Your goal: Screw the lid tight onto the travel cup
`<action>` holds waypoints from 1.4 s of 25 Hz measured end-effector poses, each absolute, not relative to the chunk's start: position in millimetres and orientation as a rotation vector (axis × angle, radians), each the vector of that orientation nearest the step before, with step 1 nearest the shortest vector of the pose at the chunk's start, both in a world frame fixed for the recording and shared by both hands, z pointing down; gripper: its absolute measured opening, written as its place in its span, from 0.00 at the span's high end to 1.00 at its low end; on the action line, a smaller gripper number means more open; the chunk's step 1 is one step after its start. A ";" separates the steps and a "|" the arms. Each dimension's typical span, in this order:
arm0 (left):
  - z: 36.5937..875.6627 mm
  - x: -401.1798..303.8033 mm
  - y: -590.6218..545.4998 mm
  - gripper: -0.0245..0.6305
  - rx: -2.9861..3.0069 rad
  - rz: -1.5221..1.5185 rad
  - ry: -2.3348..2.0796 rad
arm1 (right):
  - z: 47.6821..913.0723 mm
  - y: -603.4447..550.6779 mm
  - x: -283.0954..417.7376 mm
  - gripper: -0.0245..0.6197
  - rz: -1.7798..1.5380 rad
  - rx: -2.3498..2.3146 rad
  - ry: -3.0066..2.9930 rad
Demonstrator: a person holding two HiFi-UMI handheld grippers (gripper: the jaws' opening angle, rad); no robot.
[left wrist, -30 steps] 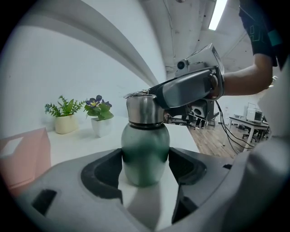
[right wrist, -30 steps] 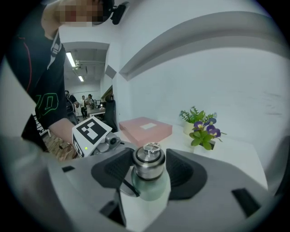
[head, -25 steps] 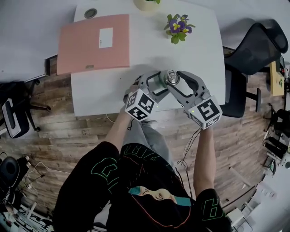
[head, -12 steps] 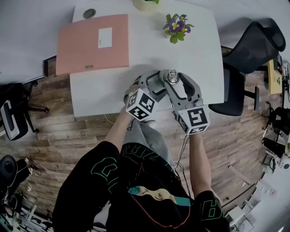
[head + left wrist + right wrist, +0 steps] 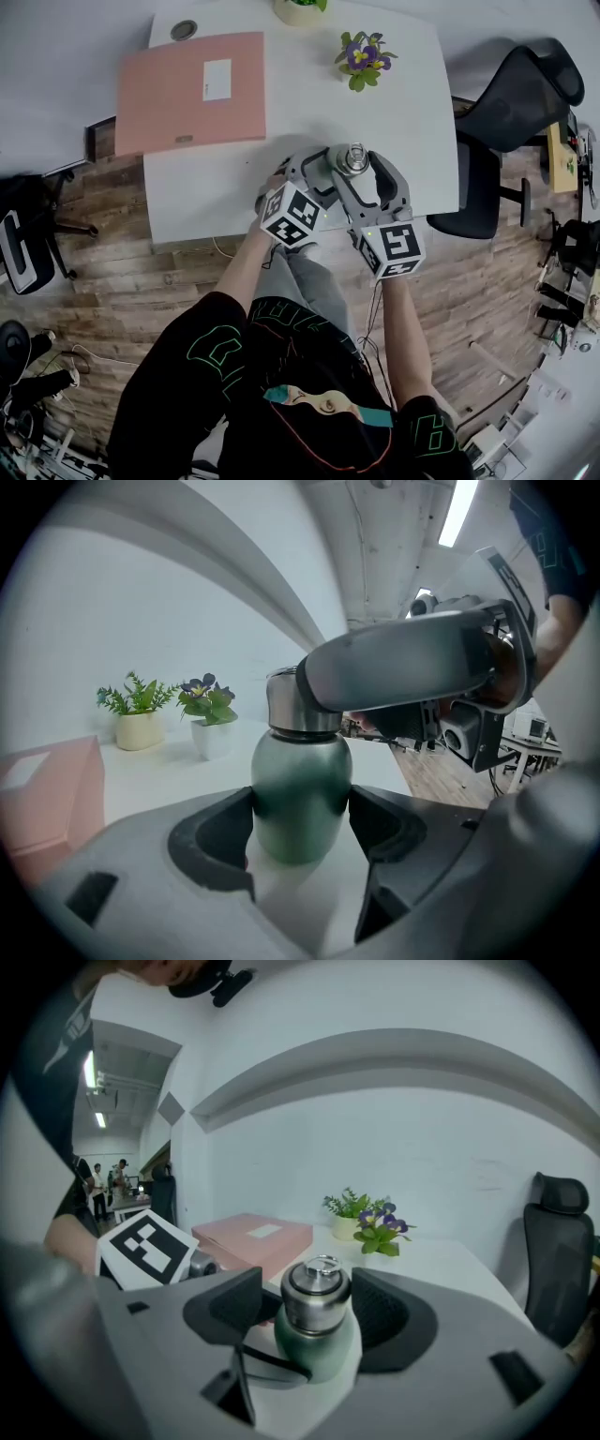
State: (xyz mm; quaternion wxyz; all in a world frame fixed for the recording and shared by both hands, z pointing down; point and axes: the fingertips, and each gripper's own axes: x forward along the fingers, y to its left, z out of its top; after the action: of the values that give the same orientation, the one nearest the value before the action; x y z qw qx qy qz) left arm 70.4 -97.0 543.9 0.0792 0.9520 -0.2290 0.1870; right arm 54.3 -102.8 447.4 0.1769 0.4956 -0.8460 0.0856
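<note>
A green travel cup (image 5: 300, 794) with a steel lid (image 5: 319, 1290) stands near the front edge of the white table (image 5: 412, 112). My left gripper (image 5: 300, 829) is shut on the cup's green body, with a pad pressed against each side. My right gripper (image 5: 314, 1314) straddles the lid from the right, and its grey finger (image 5: 403, 667) crosses the lid in the left gripper view. Its jaws have just been opening: the lid is between the pads, with a thin gap on each side. In the head view both grippers meet at the cup (image 5: 352, 159).
A pink flat box (image 5: 192, 89) lies at the table's back left. A potted purple flower (image 5: 361, 58) and a second plant pot (image 5: 300, 7) stand at the back. A black office chair (image 5: 525, 103) stands right of the table. The person's legs are below the front edge.
The right gripper has rolled and swung, its marker cube moving left and toward the person. Its jaws have let go of the lid. The left gripper and cup have stayed still.
</note>
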 end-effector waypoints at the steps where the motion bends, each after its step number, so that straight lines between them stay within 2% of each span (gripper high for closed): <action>1: 544.0 70.5 -97.3 0.46 2.847 0.566 -0.681 | 446.6 -101.9 52.1 0.48 0.250 1.371 -2.413; 3: 544.2 71.4 -97.5 0.46 2.842 0.575 -0.677 | 445.4 -100.1 50.7 0.45 0.243 1.315 -2.428; 23: 545.5 70.4 -95.3 0.46 2.829 0.598 -0.586 | 444.5 -101.0 47.7 0.45 0.222 0.729 -2.518; 27: 544.5 72.0 -95.0 0.46 2.833 0.600 -0.565 | 449.3 -104.1 47.3 0.52 0.225 0.620 -2.509; 28: 544.8 72.1 -94.8 0.46 2.837 0.602 -0.558 | 450.4 -104.9 47.5 0.57 0.228 0.608 -2.507; 35: 545.5 69.9 -95.6 0.46 2.845 0.595 -0.544 | 450.2 -107.4 45.0 0.58 0.218 0.637 -2.512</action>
State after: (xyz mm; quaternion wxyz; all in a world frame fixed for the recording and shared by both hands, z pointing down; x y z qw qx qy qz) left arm 69.9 -95.6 545.5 0.0921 0.9580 -0.1832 0.2005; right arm 45.0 -107.4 450.2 0.2674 0.2362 -0.9307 0.0807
